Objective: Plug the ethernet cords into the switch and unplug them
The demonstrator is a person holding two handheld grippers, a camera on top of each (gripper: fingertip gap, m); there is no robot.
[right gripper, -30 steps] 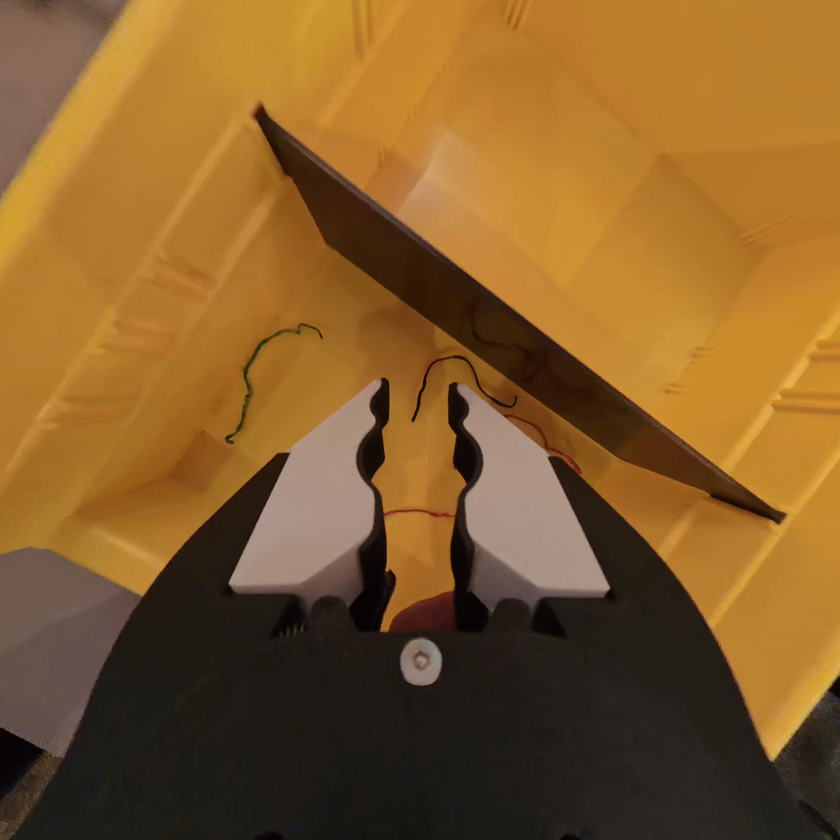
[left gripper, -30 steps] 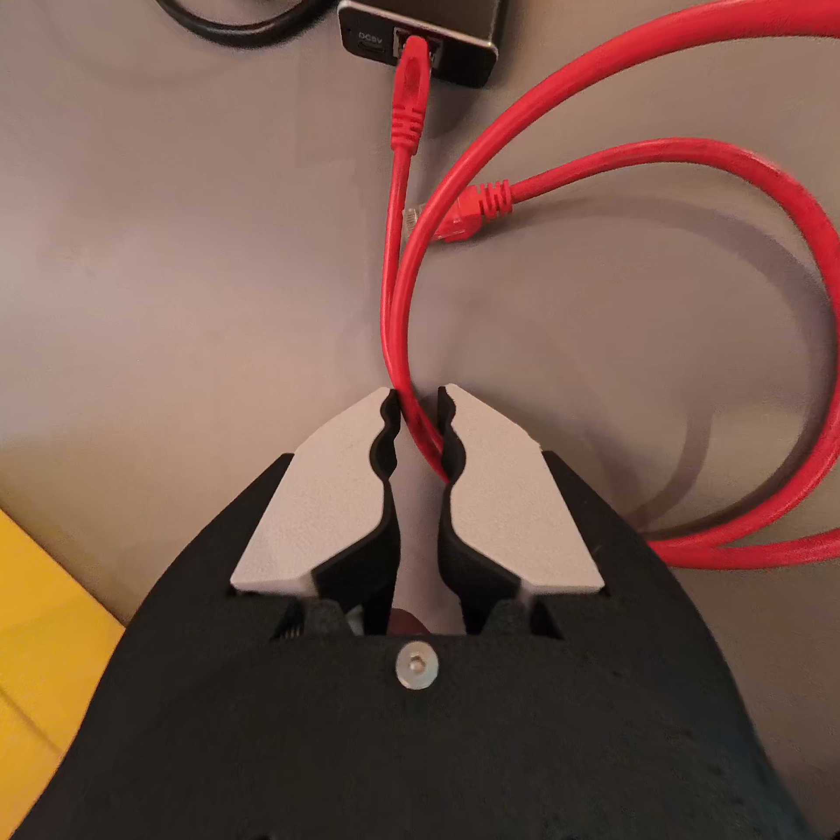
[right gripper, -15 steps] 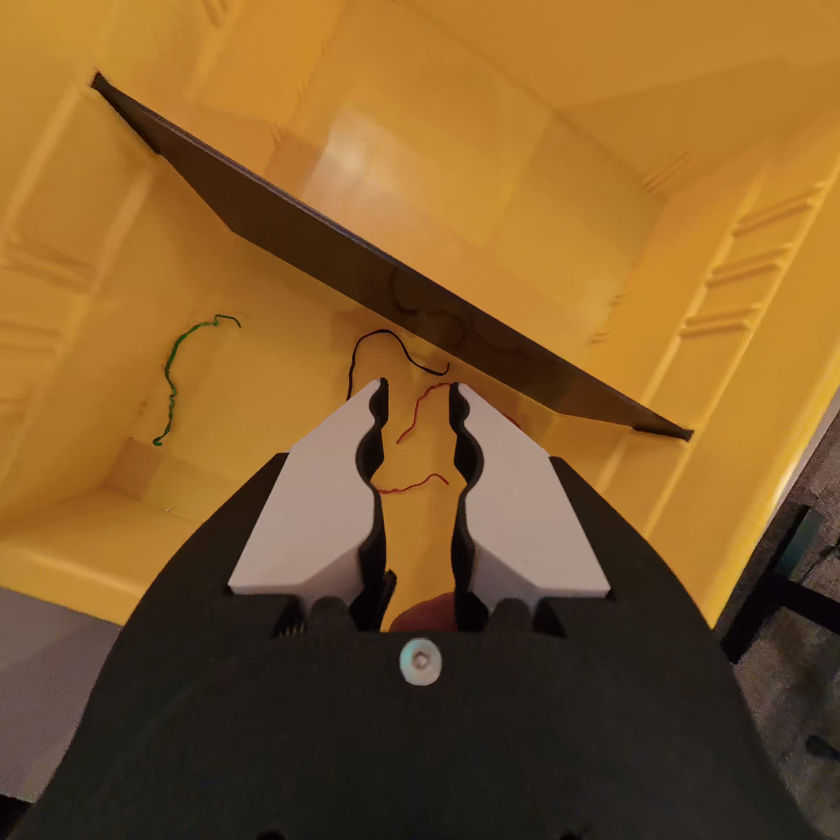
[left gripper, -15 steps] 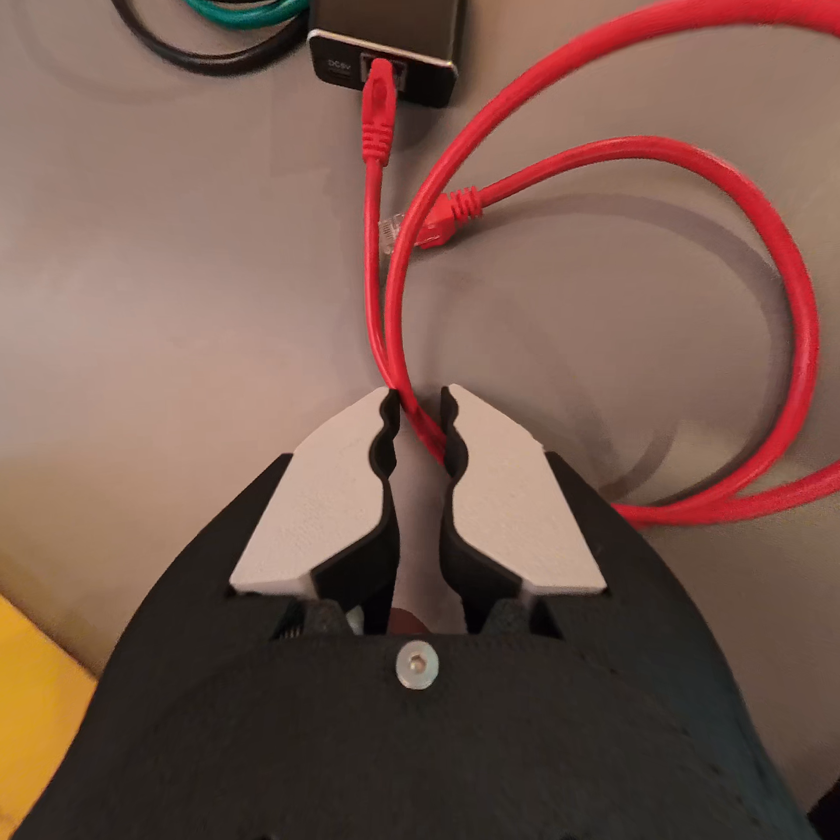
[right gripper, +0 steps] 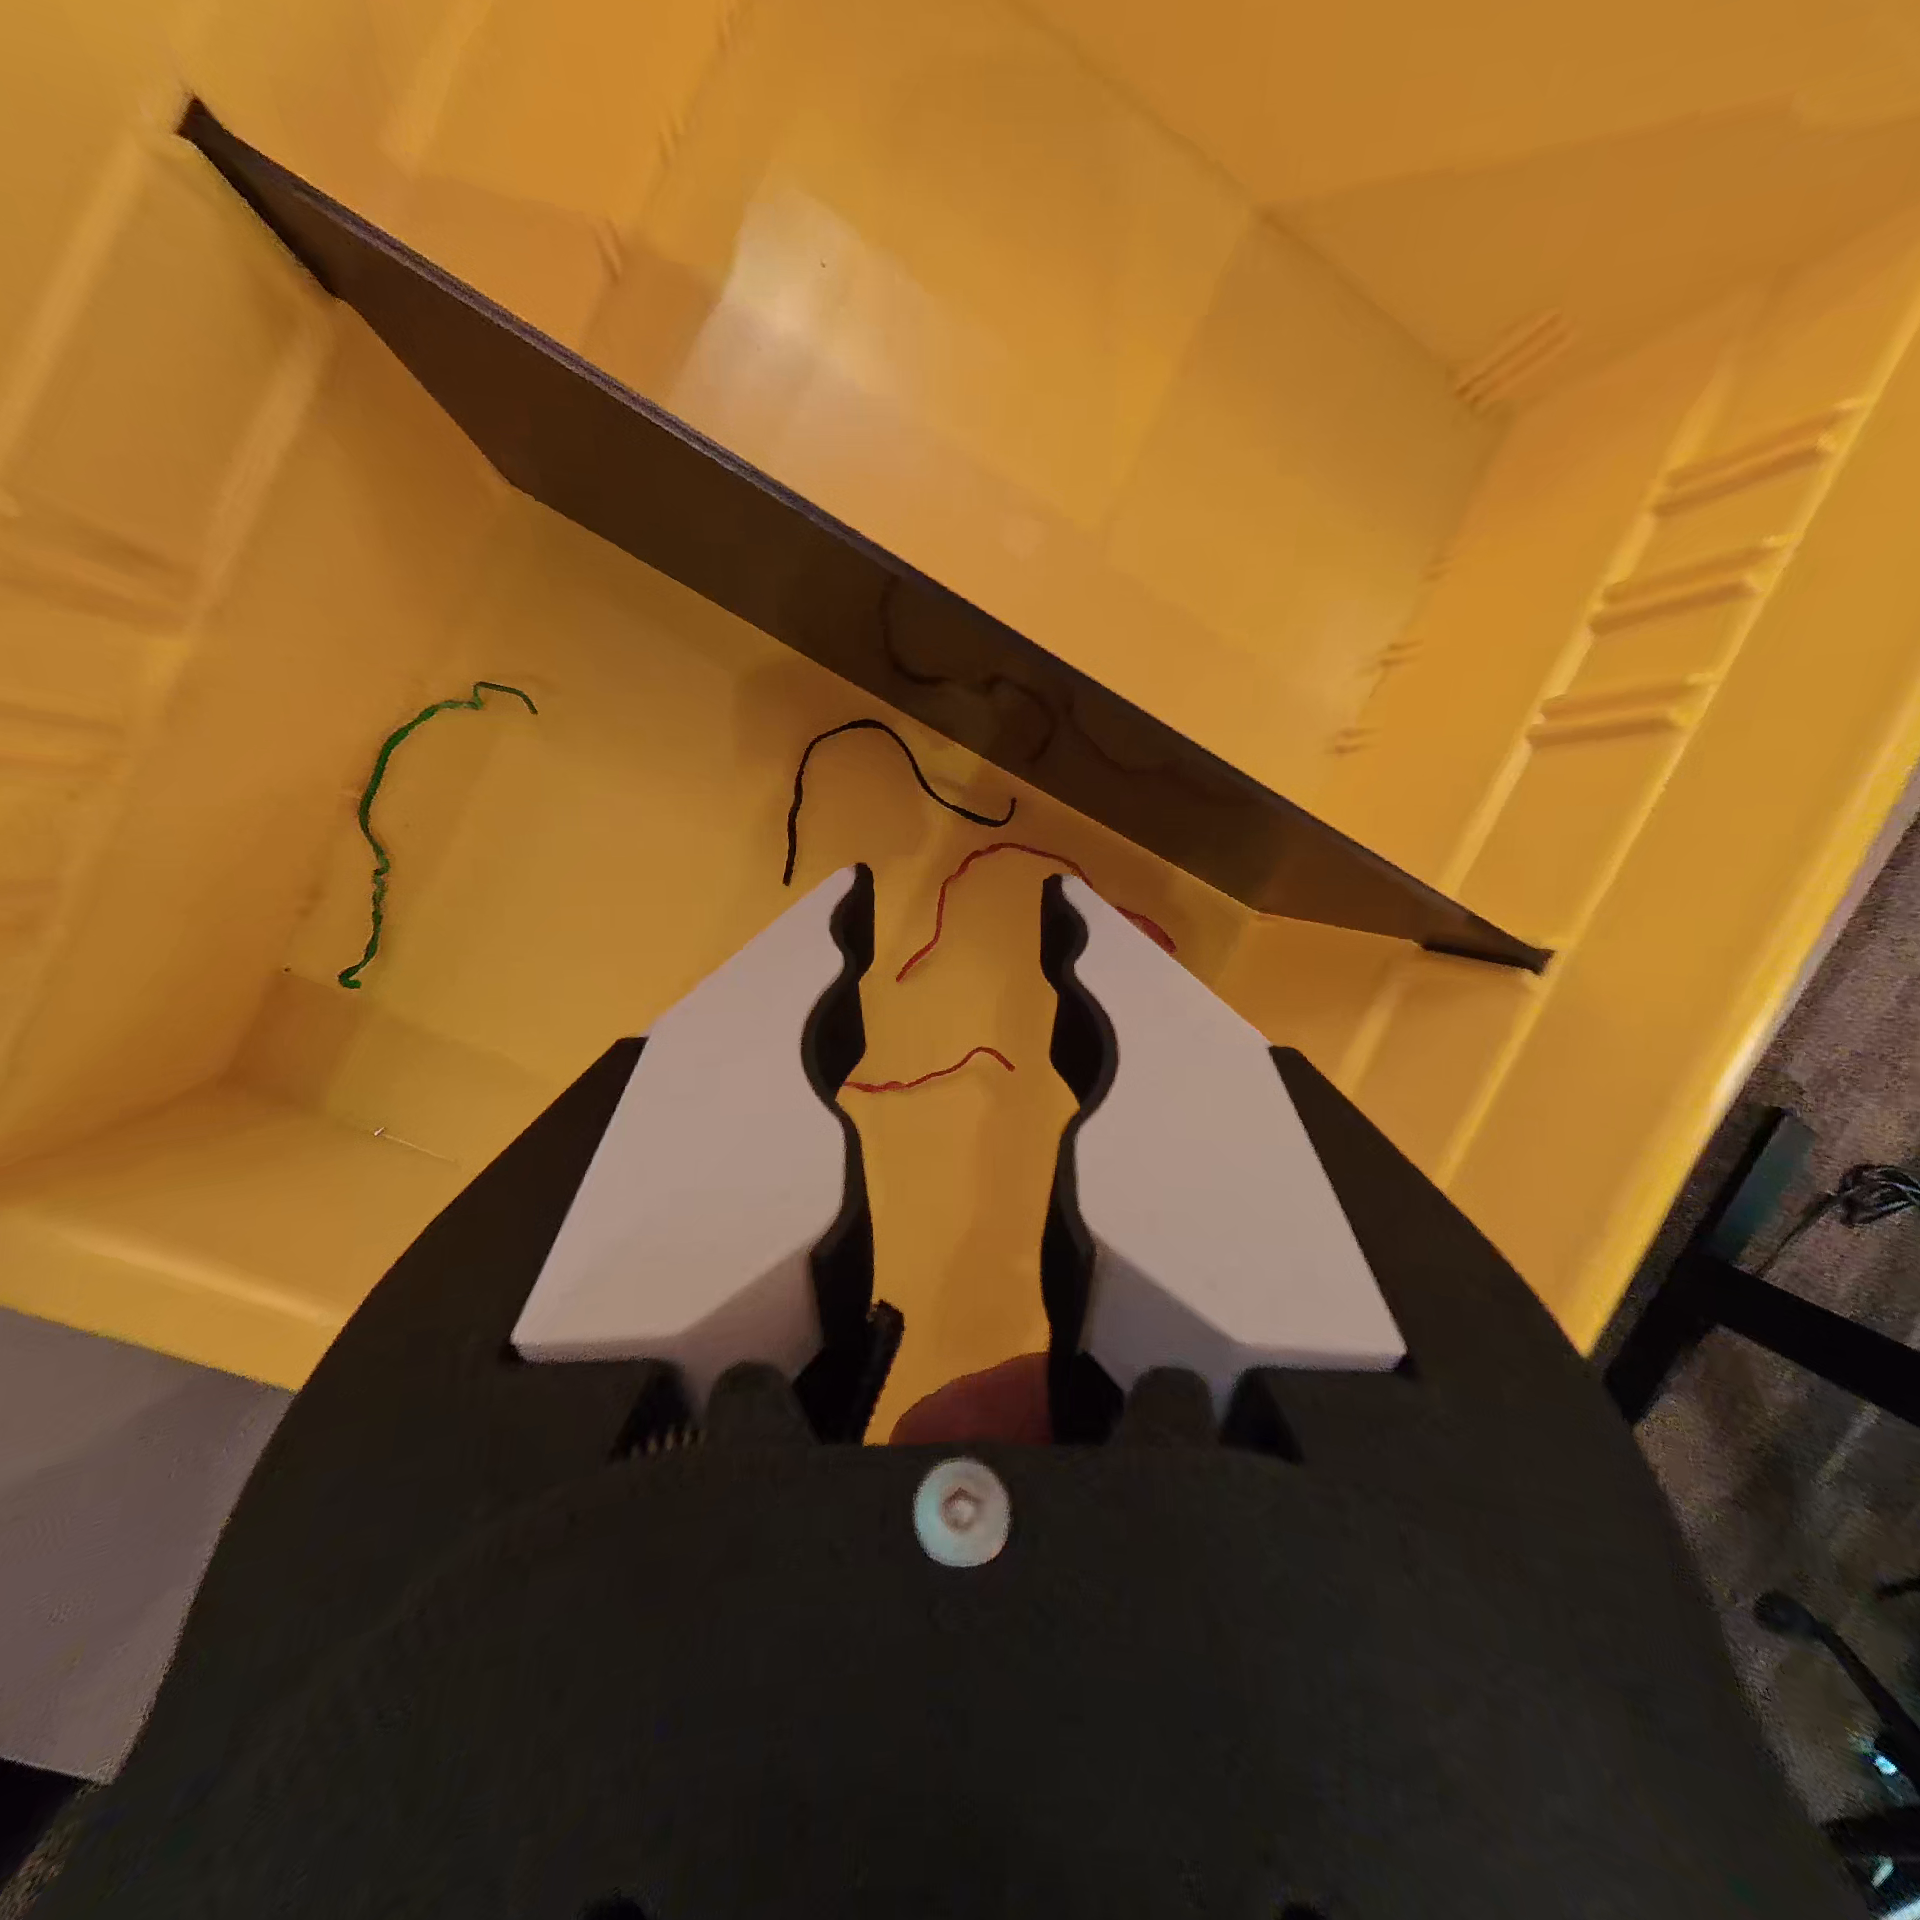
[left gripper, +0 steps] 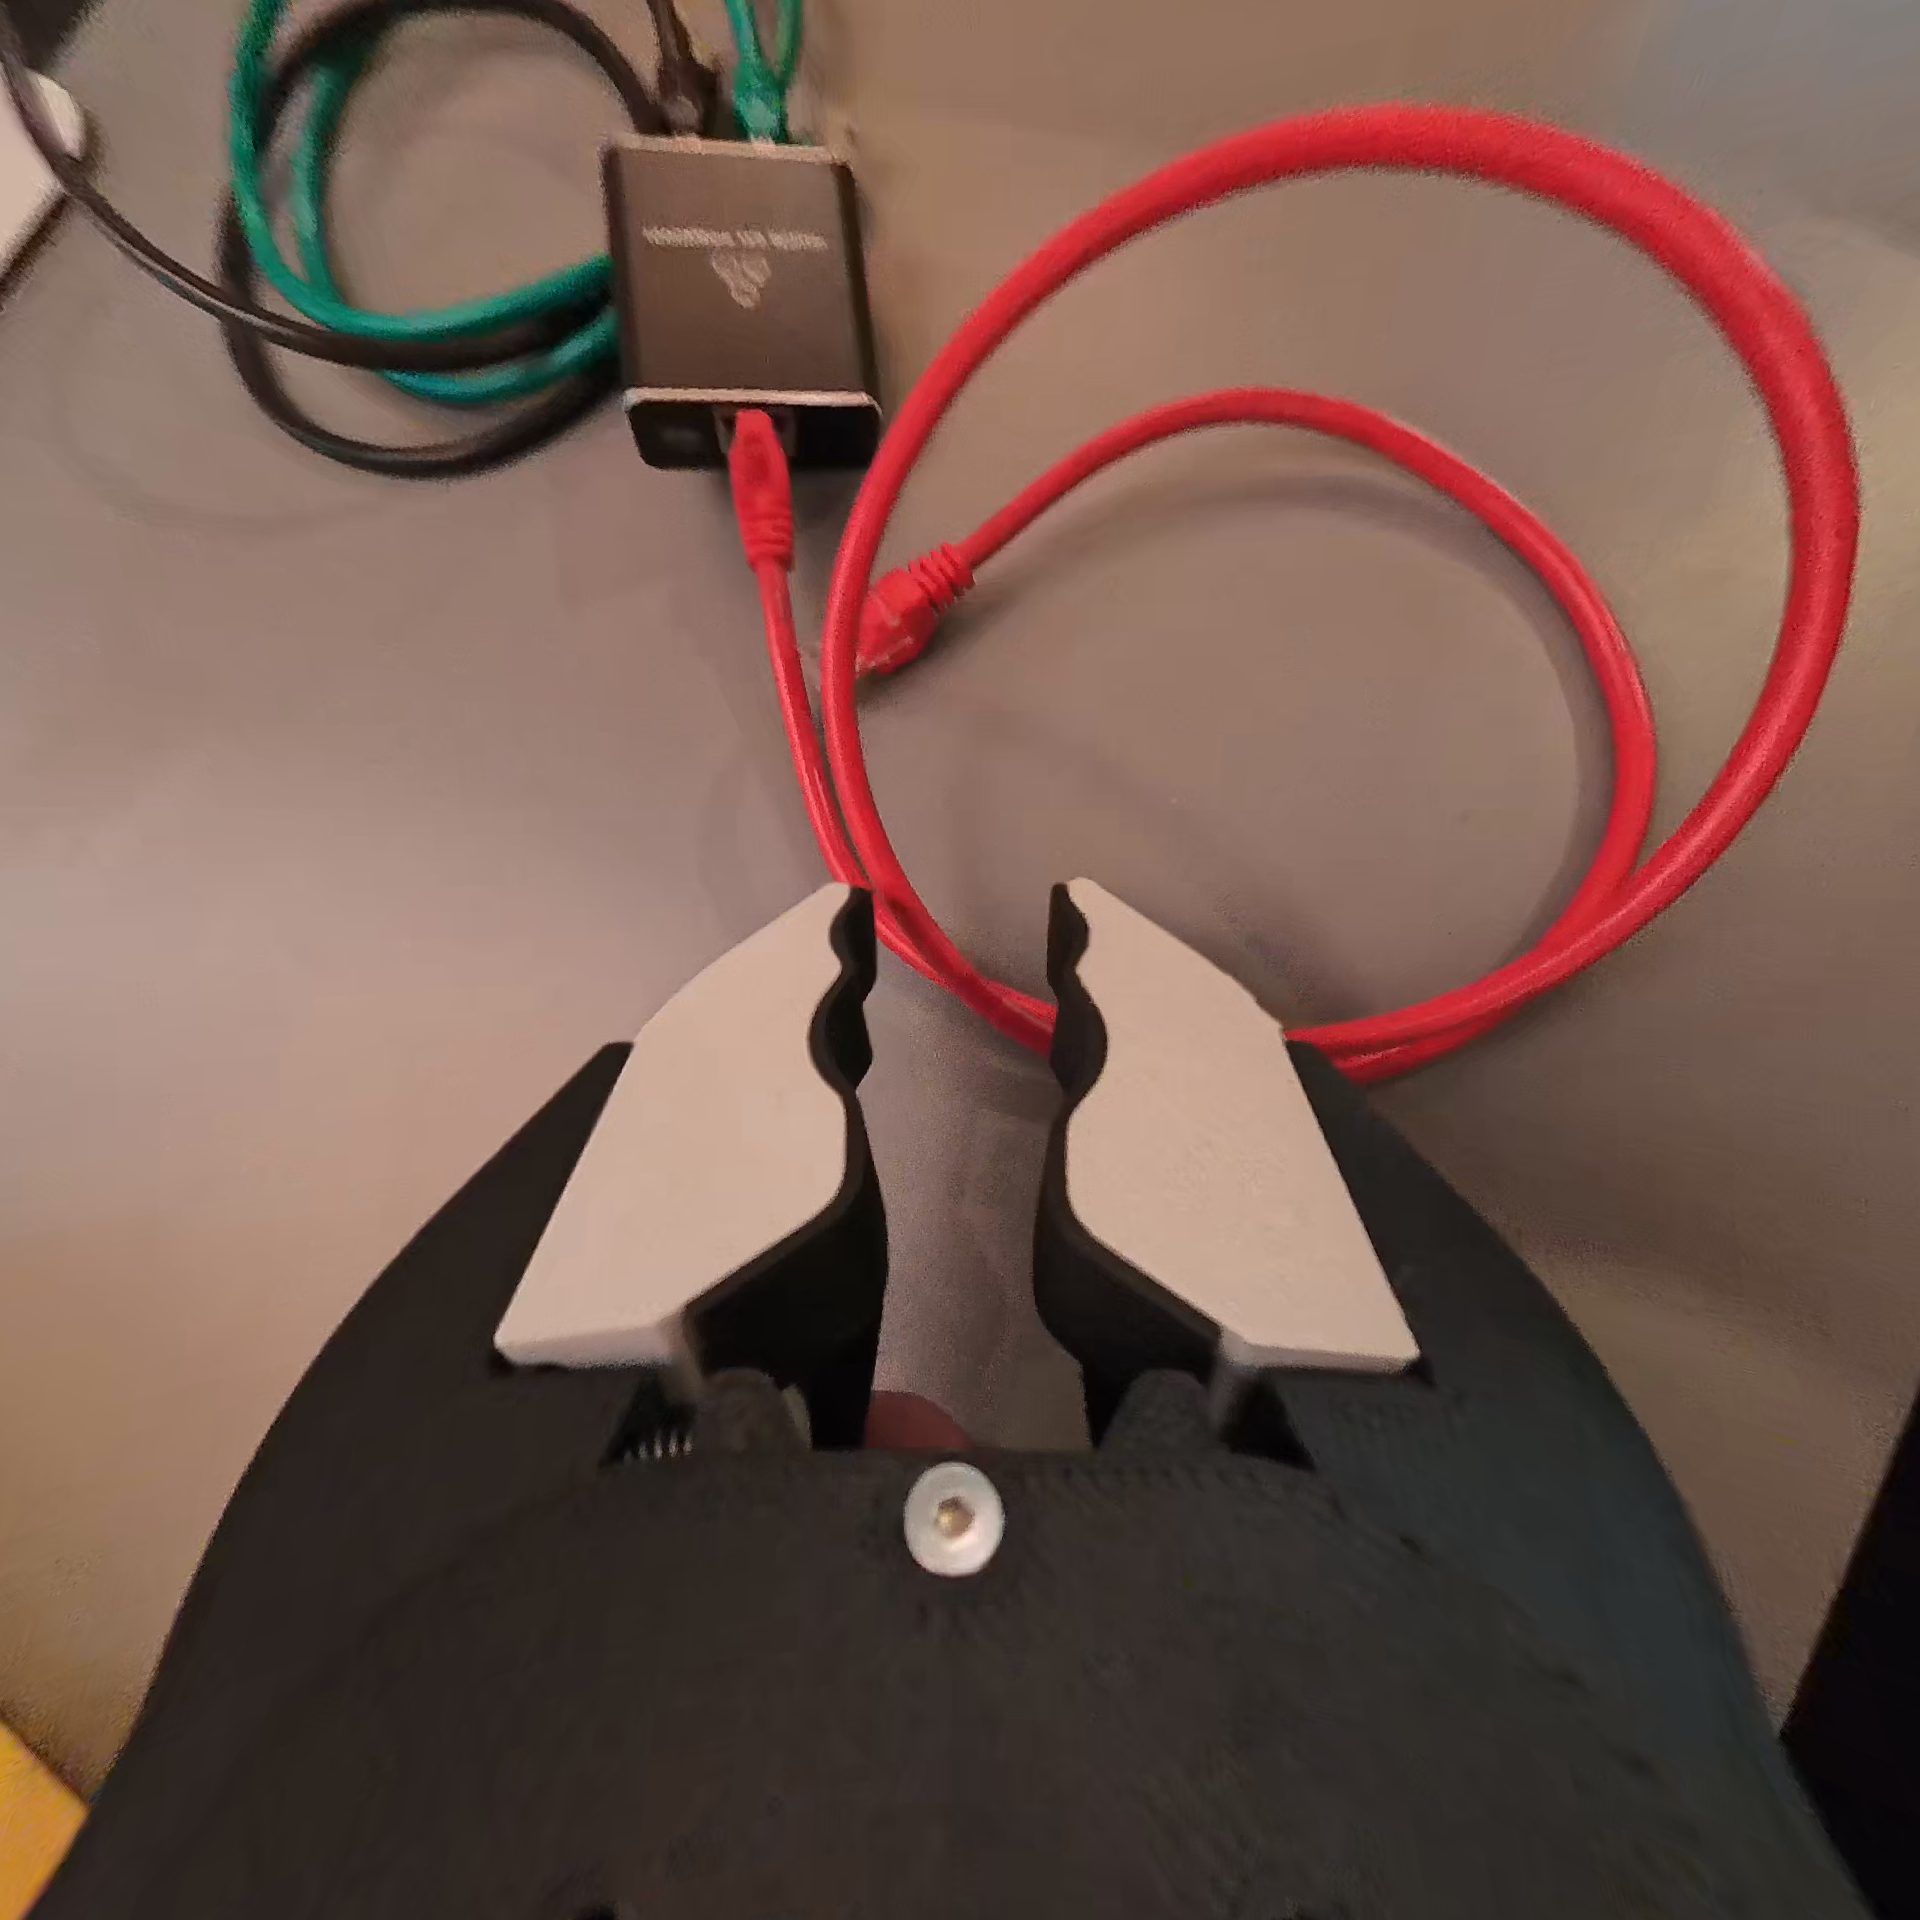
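Note:
In the left wrist view a small dark switch lies on the grey table. One red ethernet plug sits in its front port. The same red cord loops to the right, and its free plug lies on the table beside the loop. A green cord and a black cord run from the switch's back. My left gripper is open, and the red cord passes on the table between its fingers. My right gripper is open and empty over a yellow bin.
The yellow bin has a black divider and holds loose green, black and red threads. A corner of the bin shows in the left wrist view. A white object lies at the table's far left. Dark frame legs stand on the carpet at the right. One gripper's finger ends stand about 40 cm off the other's. My left gripper is the nearer one to the small dark switch: about 12 cm, against 30 cm.
My left gripper has drawn back from the switch and its jaws have opened wider around the red cord. The whole switch and the green cord have come into view. My right gripper has drifted slightly over the bin.

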